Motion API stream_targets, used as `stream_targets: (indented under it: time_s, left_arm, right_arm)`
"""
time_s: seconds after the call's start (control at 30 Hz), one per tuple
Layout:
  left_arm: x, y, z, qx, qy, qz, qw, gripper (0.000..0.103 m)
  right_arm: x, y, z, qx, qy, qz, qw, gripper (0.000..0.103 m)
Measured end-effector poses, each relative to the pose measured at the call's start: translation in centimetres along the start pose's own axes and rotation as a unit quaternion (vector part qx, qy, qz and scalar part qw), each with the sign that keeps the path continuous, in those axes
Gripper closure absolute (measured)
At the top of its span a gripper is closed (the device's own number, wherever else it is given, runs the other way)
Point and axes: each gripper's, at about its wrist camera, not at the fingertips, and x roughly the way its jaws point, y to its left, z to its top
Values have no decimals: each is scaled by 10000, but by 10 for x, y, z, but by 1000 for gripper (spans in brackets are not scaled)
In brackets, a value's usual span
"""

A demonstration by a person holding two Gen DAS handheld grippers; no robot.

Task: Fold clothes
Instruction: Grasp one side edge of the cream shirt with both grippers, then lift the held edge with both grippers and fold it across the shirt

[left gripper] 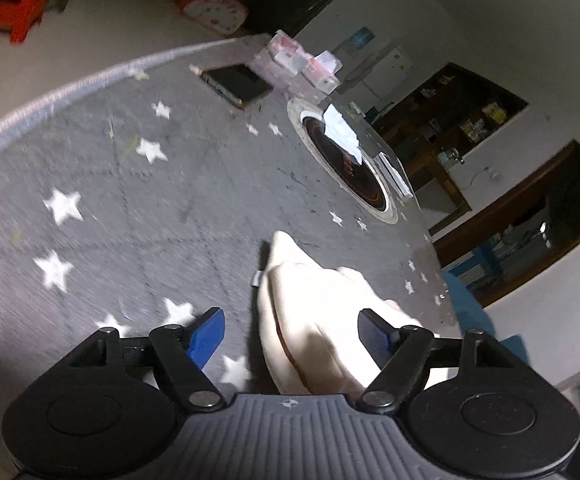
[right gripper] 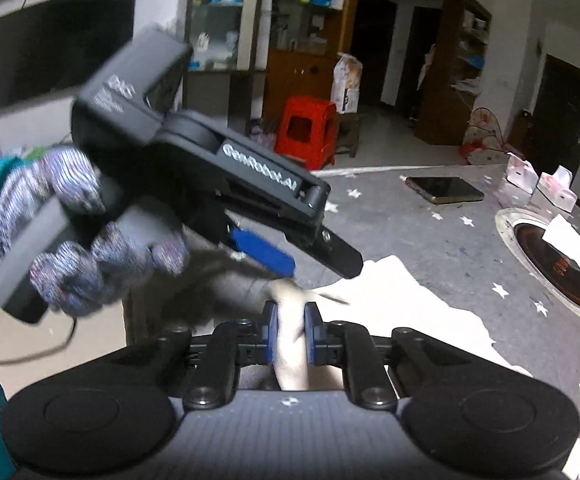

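My right tongs [right gripper: 289,330], lower centre of frame, pinch a bunched fold of the white garment [right gripper: 389,304] lying on the star-print desk [right gripper: 409,220], prob. to anchor it. Left tongs [left gripper: 290,334] hang released w/ cloth between, likely regripping.
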Motion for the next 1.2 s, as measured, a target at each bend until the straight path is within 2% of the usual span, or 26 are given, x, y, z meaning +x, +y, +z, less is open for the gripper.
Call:
stream_targets:
  time_s: [0.23,0.33,0.4,0.47,0.5,0.7,0.8,0.9,1.0,1.13,1.2]
  left_arm:
    - [19,2,4,-742,305,-349,9962,30]
    - [27,6,2,-989,452,-456,9930,48]
    - [32,9,0,-1109,533,-476,9913,73]
    - [36,12,-3,-1134,580,-451,9908,84]
    - [36,12,-3,-1067,566,-442,9917,86]
    - [34,5,-5,-666,529,-326,9958,87]
    - [33,3,-6,-557,521,-286,9967,87]
    - [33,1,-7,-462,515,-253,9973,87]
    - [32,-1,-8,-399,507,-213,9977,87]
    - [33,-4,-8,-322,488,-134,9982,87]
    - [33,-6,-8,-283,478,-95,9984,87]
  right_arm:
    - [-21,-8,3,206,-253,26,9995,91]
    - [-25,-6,1,192,-279,78,9994,91]
    - [-25,-3,-1,173,-260,138,9994,91]
    - [-23,-3,-4,208,-216,195,9994,90]
    - [-23,-3,-6,245,-205,212,9993,89]
    - [-41,-25,-24,843,-319,103,9959,79]
    - [-55,-48,-38,1176,-333,-416,9916,78]
    - [-65,-80,-55,1592,-233,-1052,9813,76]
    - [-69,-117,-76,2081,-51,-1660,9639,72]
    - [-72,-146,-96,2483,15,-2092,9458,66]
    - [-73,-158,-108,2714,10,-2106,9391,64]
